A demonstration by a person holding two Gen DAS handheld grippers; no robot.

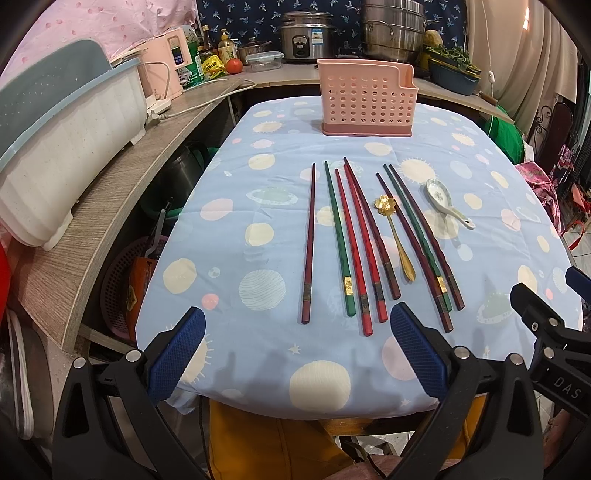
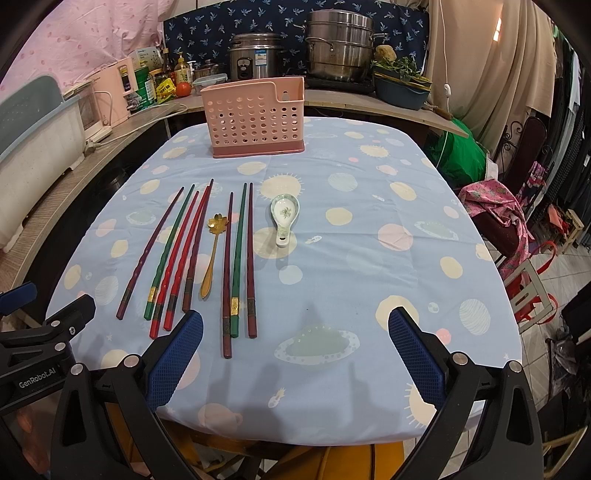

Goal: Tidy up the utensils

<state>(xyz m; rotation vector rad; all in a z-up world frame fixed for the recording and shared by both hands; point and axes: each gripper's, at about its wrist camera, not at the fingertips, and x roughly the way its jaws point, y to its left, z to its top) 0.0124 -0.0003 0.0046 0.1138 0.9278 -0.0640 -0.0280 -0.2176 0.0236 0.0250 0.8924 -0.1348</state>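
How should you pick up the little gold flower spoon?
Probably by the middle of its thin handle, coming straight down from above. The gold spoon lies flat on the tablecloth between chopsticks, so the jaws should close across the handle, where the gaps look widest. The open right gripper is nearer.

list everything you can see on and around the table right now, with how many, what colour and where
chopsticks: eight, dark maroon, green and red, side by side mid-table
metal spoon: one, gold, among the chopsticks
ceramic spoon: one, white with green pattern, right of the chopsticks
utensil holder: one, pink, perforated, far end of table
tablecloth: one, light blue with planets
rice cooker: one, silver, back counter
steamer pot: one, steel, back counter
tomato: one, red, counter
left gripper: blue pads, open
right gripper: blue pads, open
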